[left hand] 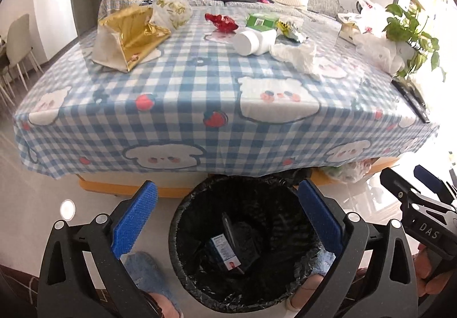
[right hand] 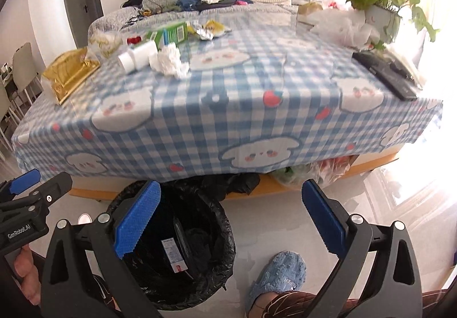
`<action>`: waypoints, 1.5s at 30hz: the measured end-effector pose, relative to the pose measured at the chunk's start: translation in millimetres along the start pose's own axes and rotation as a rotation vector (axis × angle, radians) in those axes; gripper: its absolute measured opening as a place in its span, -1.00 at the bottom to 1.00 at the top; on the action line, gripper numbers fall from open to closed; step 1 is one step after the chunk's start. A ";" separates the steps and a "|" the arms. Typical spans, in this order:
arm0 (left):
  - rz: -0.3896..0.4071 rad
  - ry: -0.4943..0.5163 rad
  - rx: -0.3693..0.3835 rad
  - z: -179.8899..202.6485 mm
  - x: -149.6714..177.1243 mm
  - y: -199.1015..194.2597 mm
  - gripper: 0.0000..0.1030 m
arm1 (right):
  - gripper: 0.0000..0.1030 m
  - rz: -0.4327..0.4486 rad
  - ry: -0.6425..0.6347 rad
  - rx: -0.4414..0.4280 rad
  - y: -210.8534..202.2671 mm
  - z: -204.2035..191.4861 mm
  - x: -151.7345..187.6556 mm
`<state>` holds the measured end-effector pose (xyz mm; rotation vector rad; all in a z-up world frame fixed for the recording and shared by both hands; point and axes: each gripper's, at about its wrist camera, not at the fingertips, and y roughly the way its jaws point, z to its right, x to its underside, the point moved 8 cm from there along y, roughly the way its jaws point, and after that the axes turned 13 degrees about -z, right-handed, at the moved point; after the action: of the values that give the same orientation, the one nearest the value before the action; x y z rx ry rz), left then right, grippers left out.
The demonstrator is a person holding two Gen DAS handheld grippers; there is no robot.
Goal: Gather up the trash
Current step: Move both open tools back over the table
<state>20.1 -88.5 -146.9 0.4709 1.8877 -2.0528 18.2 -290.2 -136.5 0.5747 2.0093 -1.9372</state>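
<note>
Below the table (left hand: 228,129) edge, lower centre of the left view, the bin (left hand: 182,275) stands on open floor, a carton (left hand: 225,253) inside; left gripper (left hand: 228,218) jaws wide apart, nothing between; right gripper (right hand: 231,221) jaws likewise apart and empty; bare cloth along the near table edge; bottle (left hand: 254,42), tissue (left hand: 297,54), gold bag (left hand: 128,38) lie far back; bin bottom dark, other contents unreadable; slipper (right hand: 280,278) partly cut off.
</note>
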 end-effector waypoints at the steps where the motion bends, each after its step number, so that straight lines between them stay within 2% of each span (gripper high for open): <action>1: -0.005 0.002 -0.005 -0.3 -1.5 -1.9 0.88 | 0.85 0.007 0.002 -0.007 -5.1 -0.3 -2.3; 10: -0.014 0.034 0.000 4.7 -23.1 -26.5 0.88 | 0.85 0.070 -0.004 -0.014 -42.7 -4.5 -35.7; 18: 0.007 0.055 -0.014 8.8 -58.8 -38.0 0.88 | 0.85 0.078 -0.043 -0.022 -47.0 -17.8 -71.3; 24: 0.012 0.062 -0.032 7.0 -84.4 -36.5 0.88 | 0.85 0.068 -0.093 -0.005 -38.0 -28.5 -90.9; 32: 0.006 0.071 -0.046 1.9 -119.9 -25.2 0.87 | 0.85 0.052 -0.117 0.016 -22.3 -23.0 -125.6; 45: -0.036 0.092 -0.023 11.1 -179.8 21.8 0.84 | 0.85 0.031 -0.118 0.041 35.9 -11.8 -209.5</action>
<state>190.7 -100.2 -86.1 0.5379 1.9833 -2.0630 219.9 -295.2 -68.7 0.4864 1.8821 -1.9506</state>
